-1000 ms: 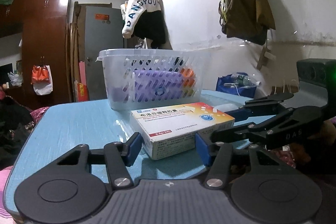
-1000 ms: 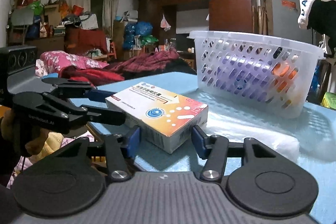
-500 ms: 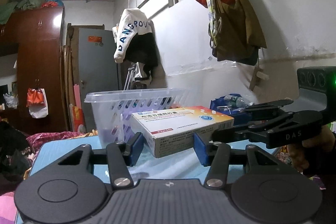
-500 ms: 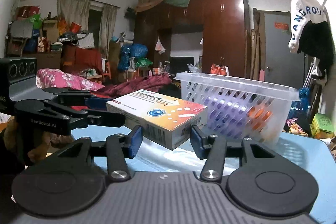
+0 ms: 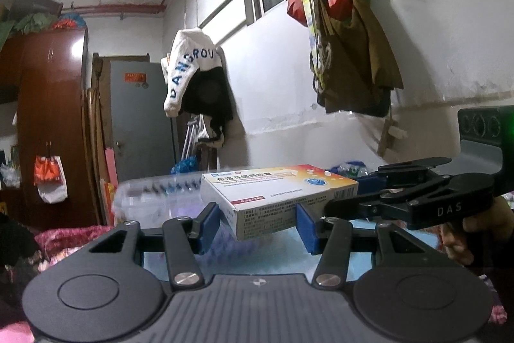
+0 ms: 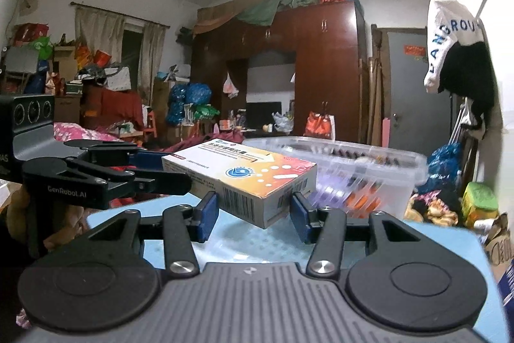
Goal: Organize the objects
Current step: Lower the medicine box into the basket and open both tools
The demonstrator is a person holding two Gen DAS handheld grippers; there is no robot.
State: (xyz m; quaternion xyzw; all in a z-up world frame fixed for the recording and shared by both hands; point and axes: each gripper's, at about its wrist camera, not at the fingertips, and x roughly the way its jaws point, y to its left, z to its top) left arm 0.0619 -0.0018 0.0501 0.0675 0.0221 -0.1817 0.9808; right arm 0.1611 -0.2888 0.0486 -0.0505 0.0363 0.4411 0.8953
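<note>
Medicine box (image 5: 273, 192) is held up off the blue table (image 5: 282, 249), pinched at two corners at once: the left gripper (image 5: 258, 225) has its blue pads (image 5: 208, 225) pressed against the near corner in the left wrist view, and the right gripper (image 6: 253, 214) does the same at another corner in its own view, its blue pads (image 6: 300, 216) closed against the barcode end and the long side. Each tool shows in the other's camera: the right one enters from 3 o'clock in the left view, lettered "DAS" on its black body, and the left one enters from 9 o'clock in the right view, lettered "GenRobot.AI". The box is white with an orange-to-red fade, a round blue logo, white pill shapes and a blue heading of Chinese characters with a Latin line beneath that is too small to read; a barcode and fine print run along its sides. Just behind it, toward 12 o'clock, sits a clear slotted plastic basket (image 6: 359, 169) holding purple and orange items, blurred in the left view. Higher up hangs a white and black garment (image 5: 192, 76) printed "DANGROU", at 11 o'clock in the left view and 2 o'clock in the right. A dark wooden wardrobe (image 6: 321, 69) fills the far wall, and bags (image 5: 350, 34) hang from a rail at 1 o'clock in the left view.
</note>
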